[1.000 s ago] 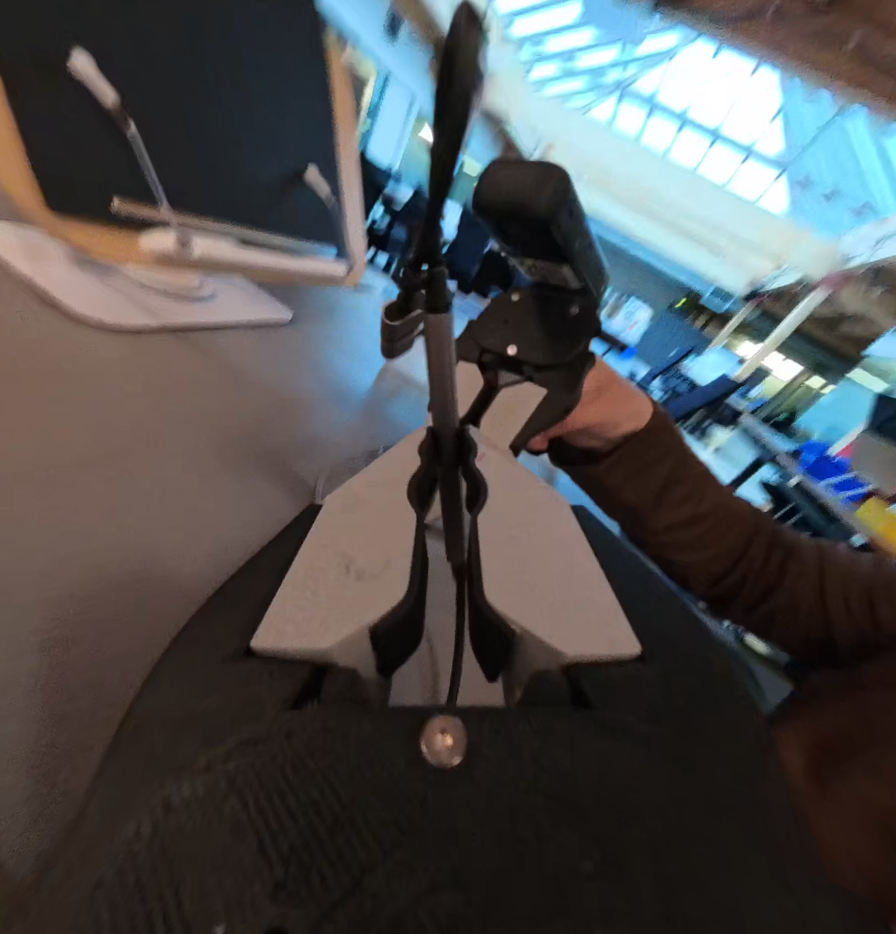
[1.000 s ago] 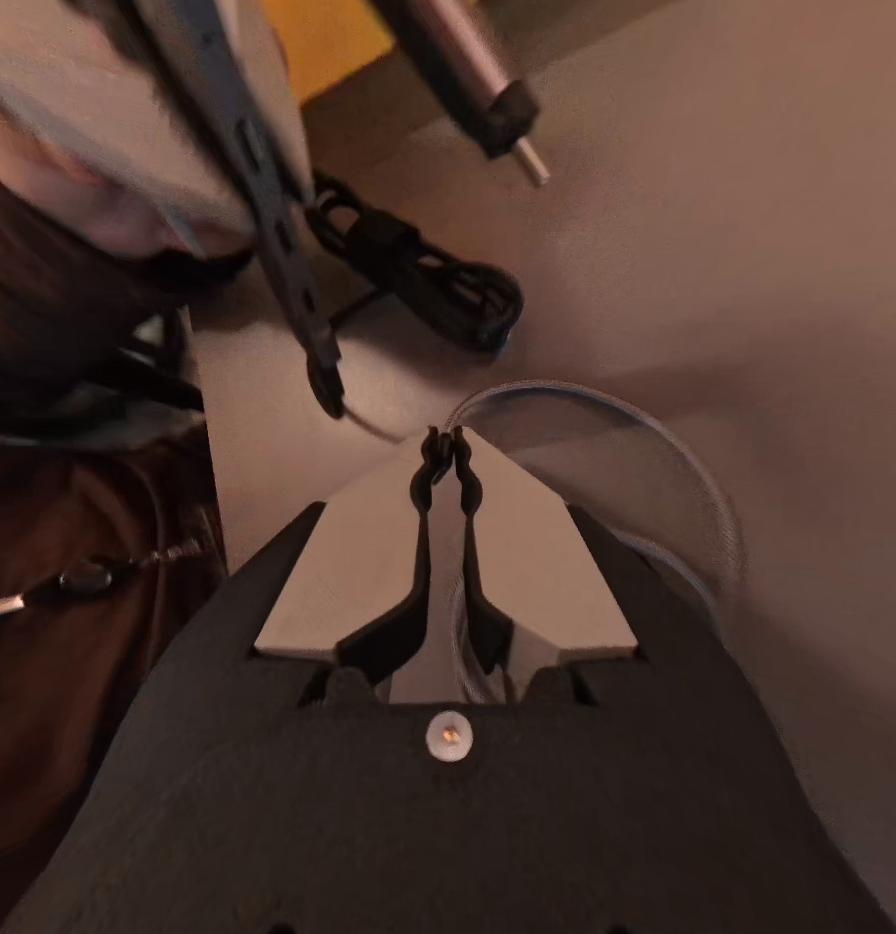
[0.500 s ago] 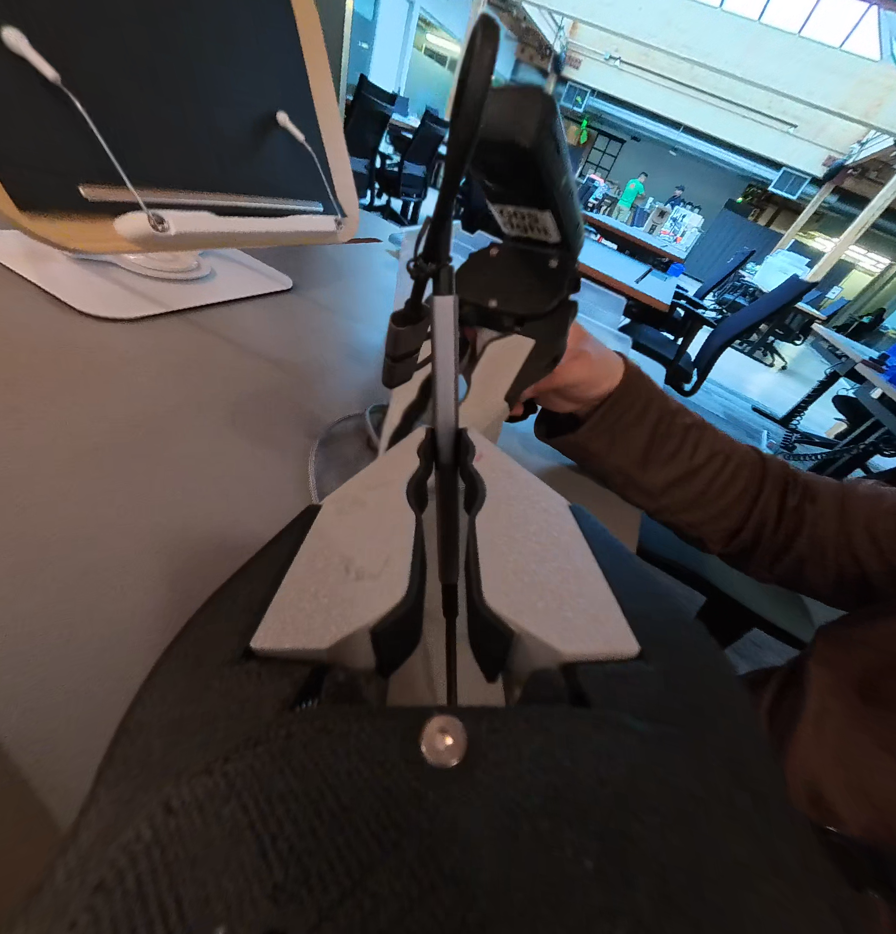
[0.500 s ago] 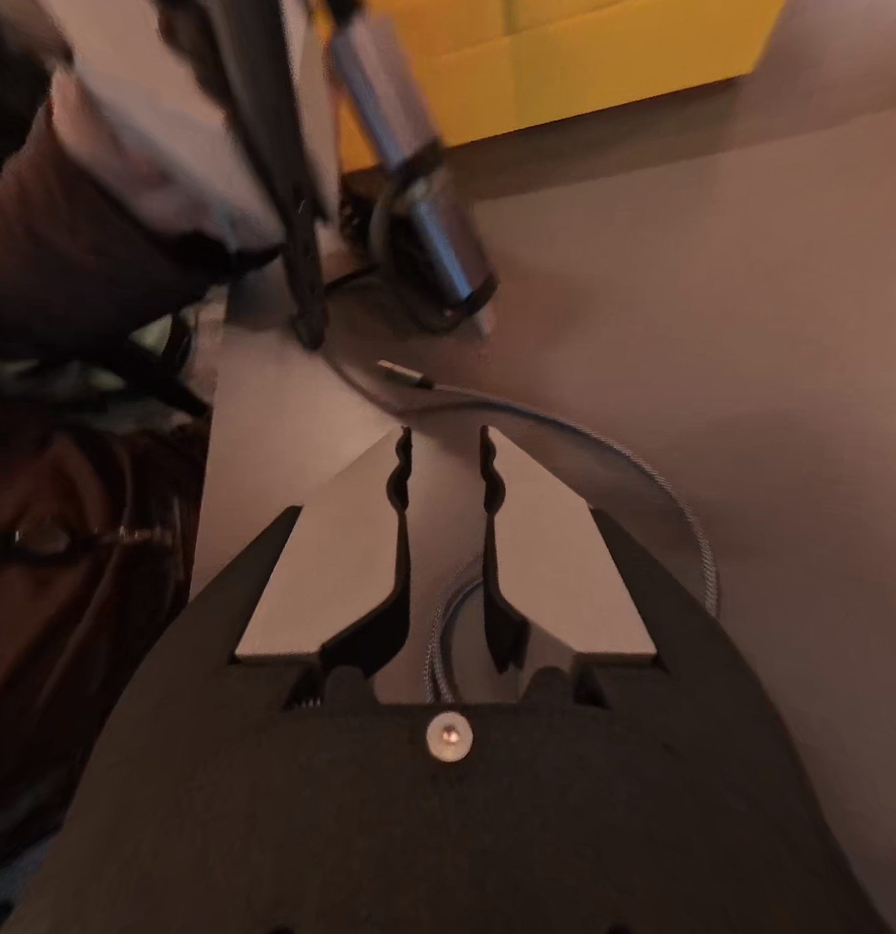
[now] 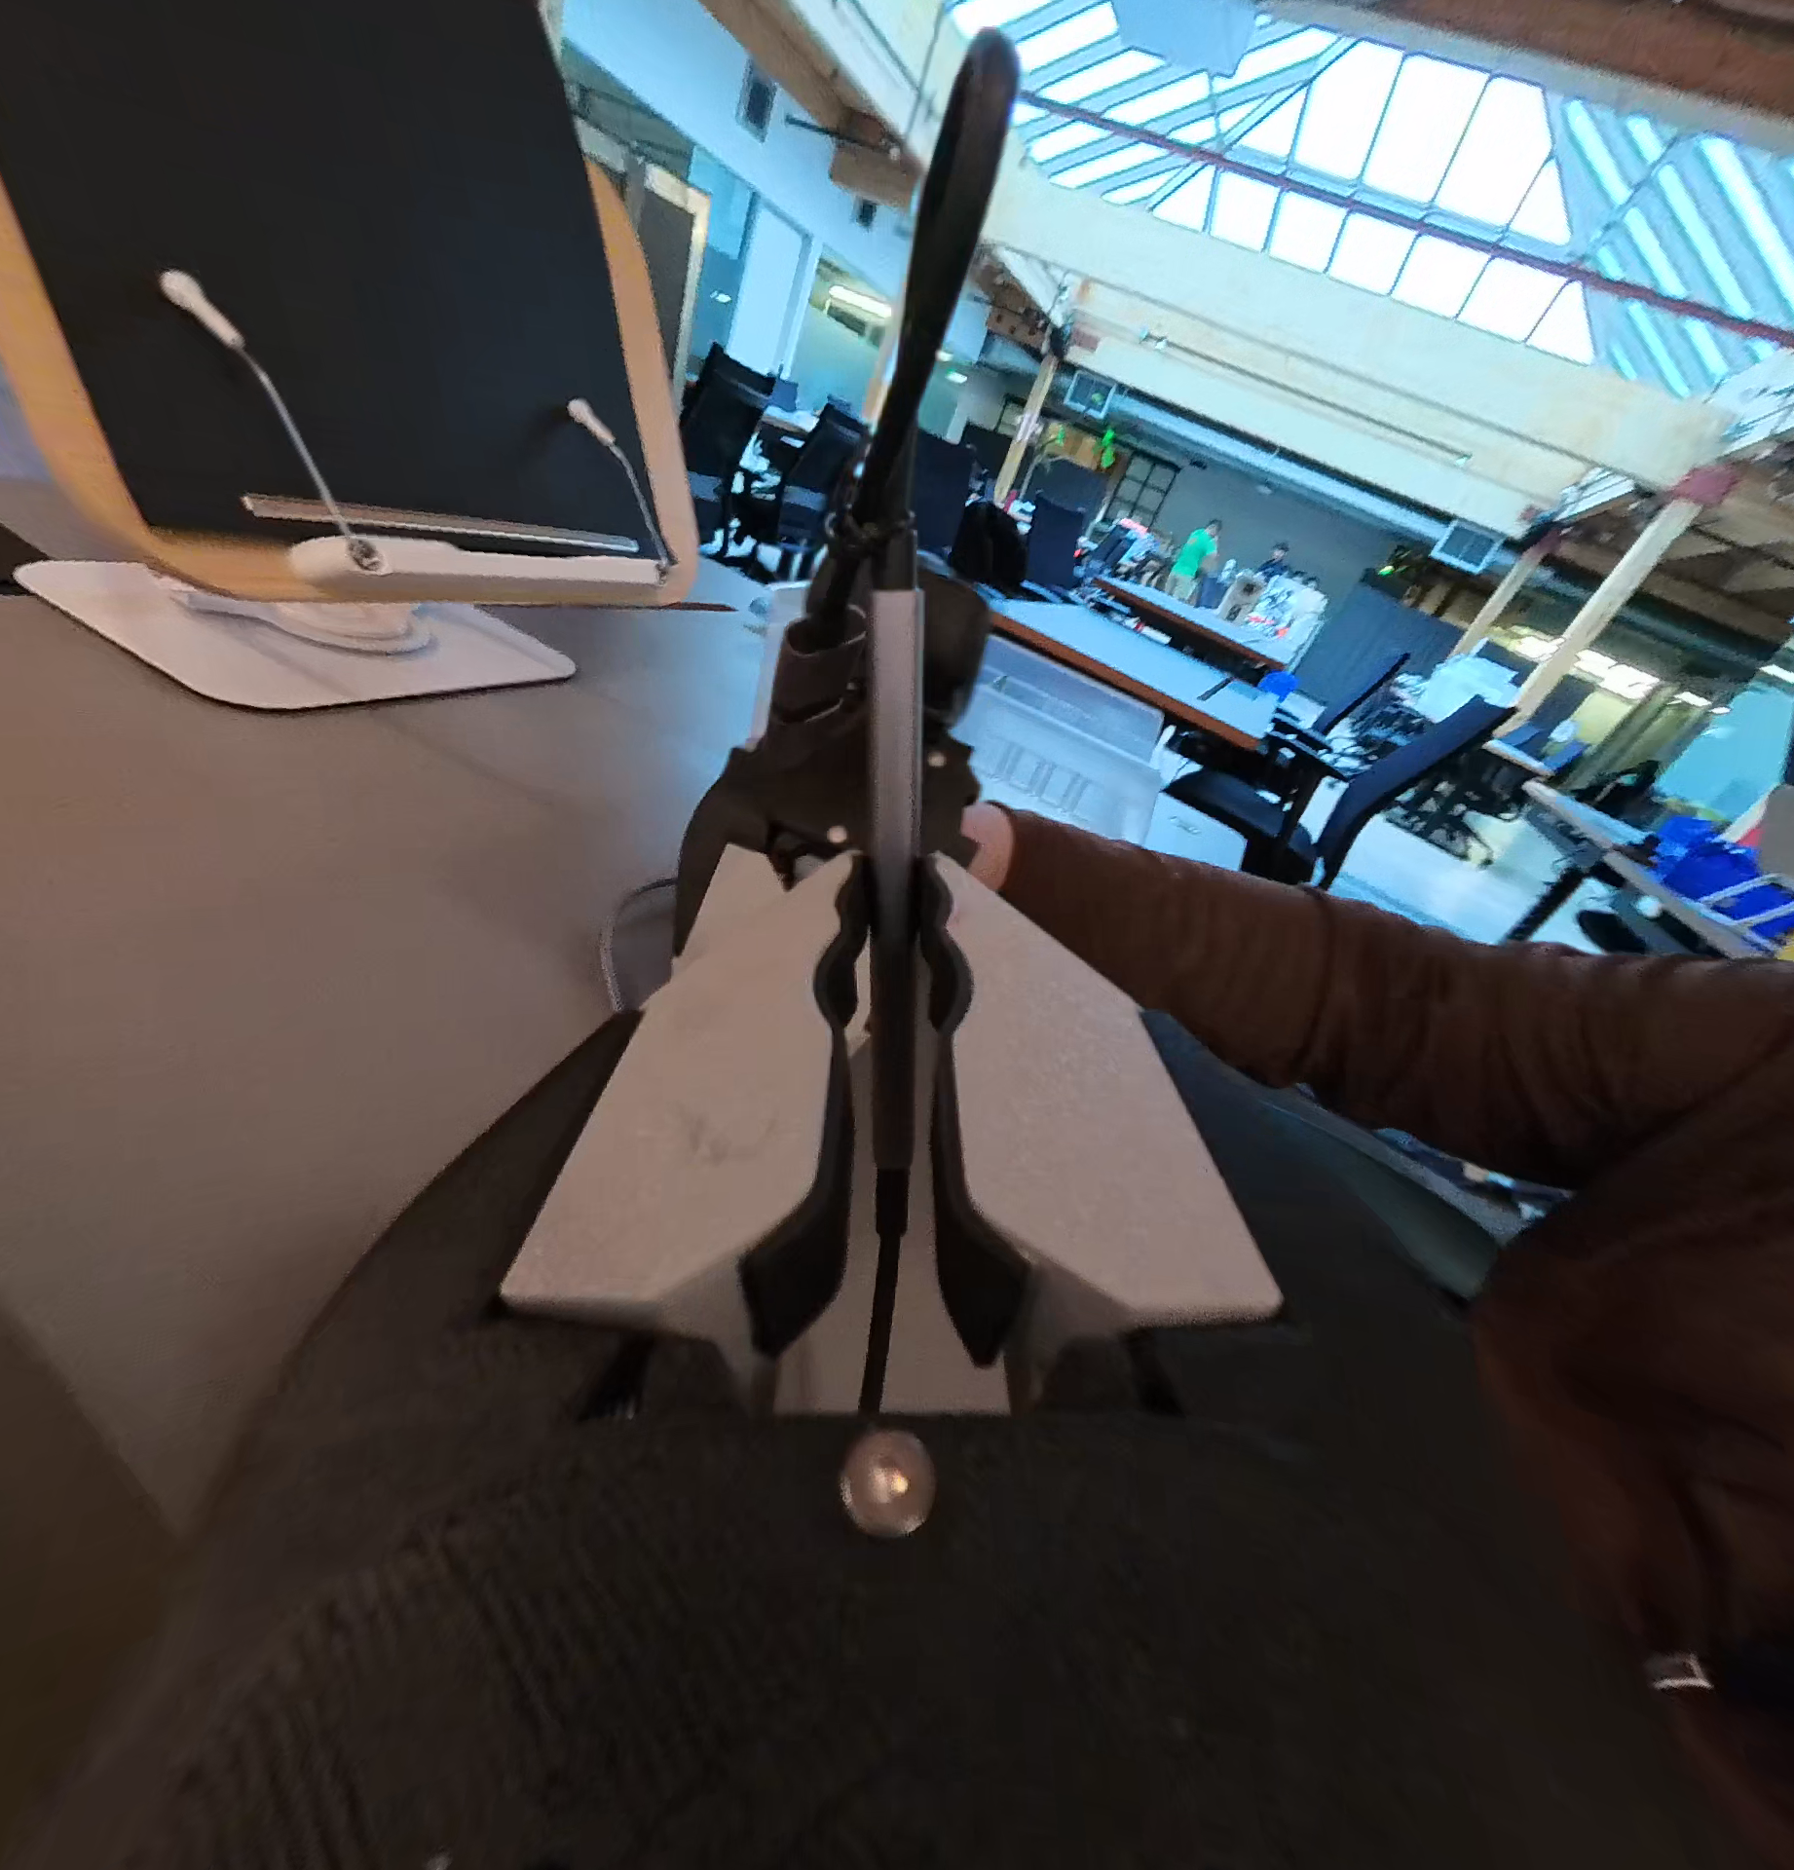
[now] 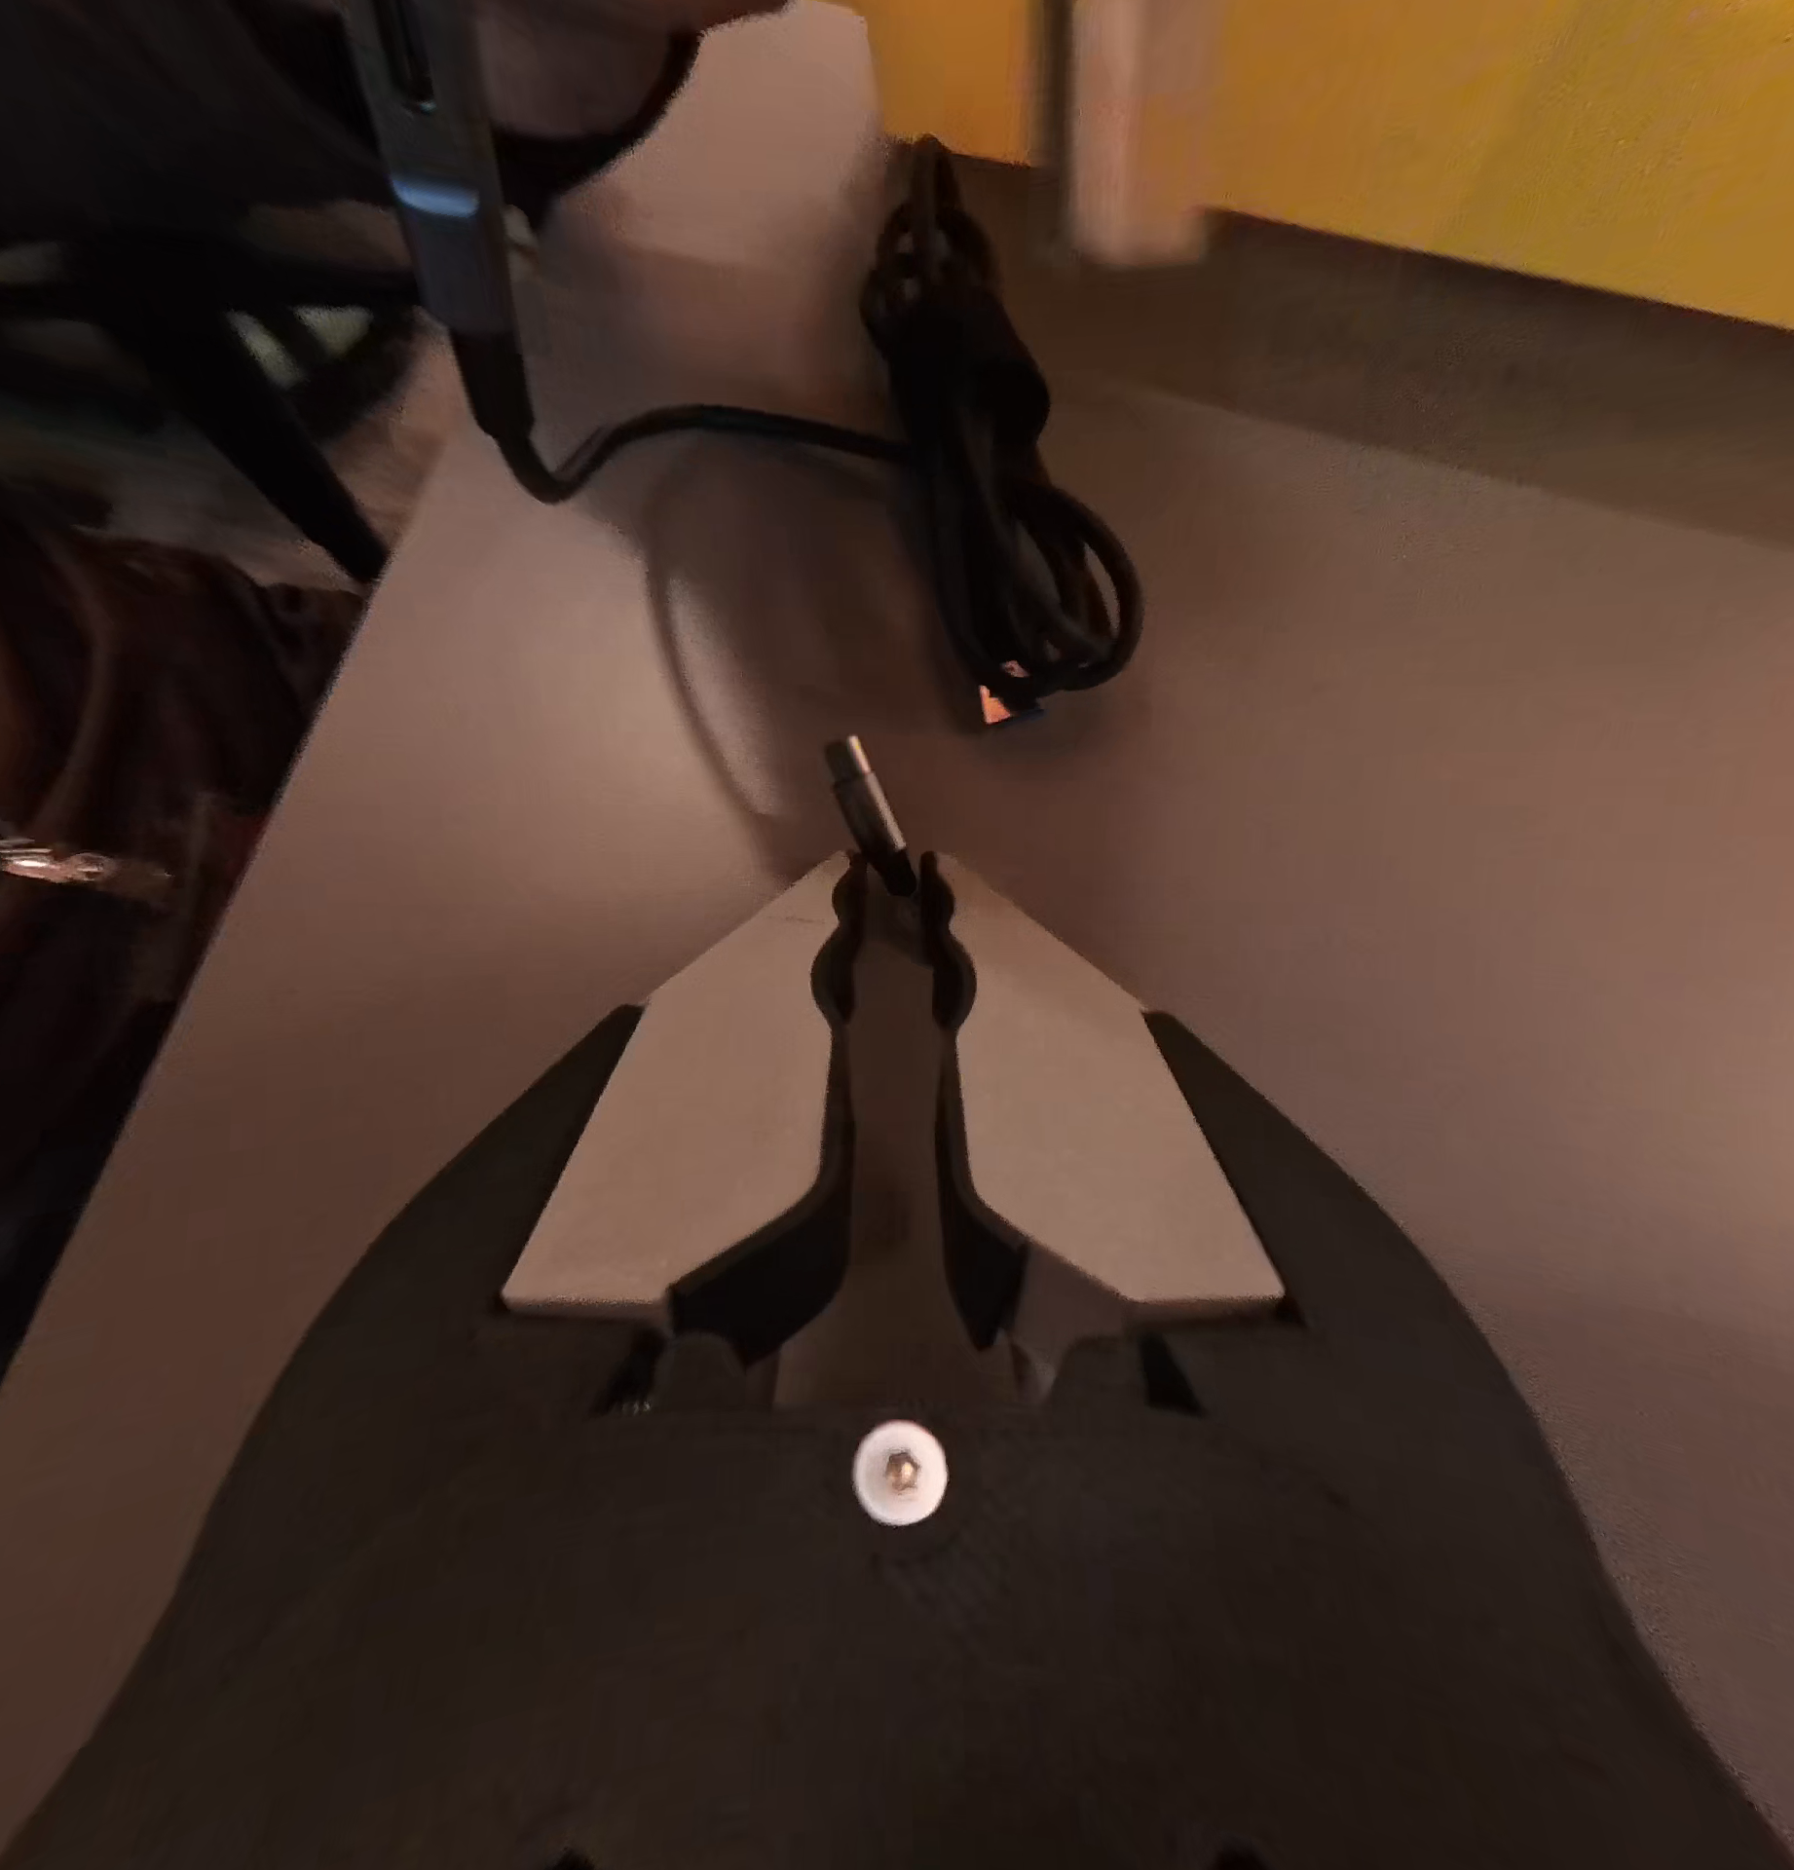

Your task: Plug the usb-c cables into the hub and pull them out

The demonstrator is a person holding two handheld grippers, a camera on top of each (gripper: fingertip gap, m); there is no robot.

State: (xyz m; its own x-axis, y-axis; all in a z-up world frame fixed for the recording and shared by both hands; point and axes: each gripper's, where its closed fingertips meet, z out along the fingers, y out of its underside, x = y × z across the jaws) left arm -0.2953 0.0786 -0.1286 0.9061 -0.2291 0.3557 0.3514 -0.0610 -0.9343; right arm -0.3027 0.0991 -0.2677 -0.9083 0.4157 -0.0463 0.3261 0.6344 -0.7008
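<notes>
Hub (image 5: 893, 769) (edge-on, upright) pinched in left gripper (image 5: 891, 901); right gripper (image 6: 888, 880) clamps usb-c plug (image 6: 868, 810) w/ tip raised above desk (image 6: 1379, 810).

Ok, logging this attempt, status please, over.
Left gripper shut on grey hub, held upright. Right gripper around USB-C plug, grip unclear. Black cable bundle beyond, not blocking.

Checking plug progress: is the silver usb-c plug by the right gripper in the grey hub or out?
Out. The silver usb-c plug points free above the tan desk, apart from the grey hub.
</notes>
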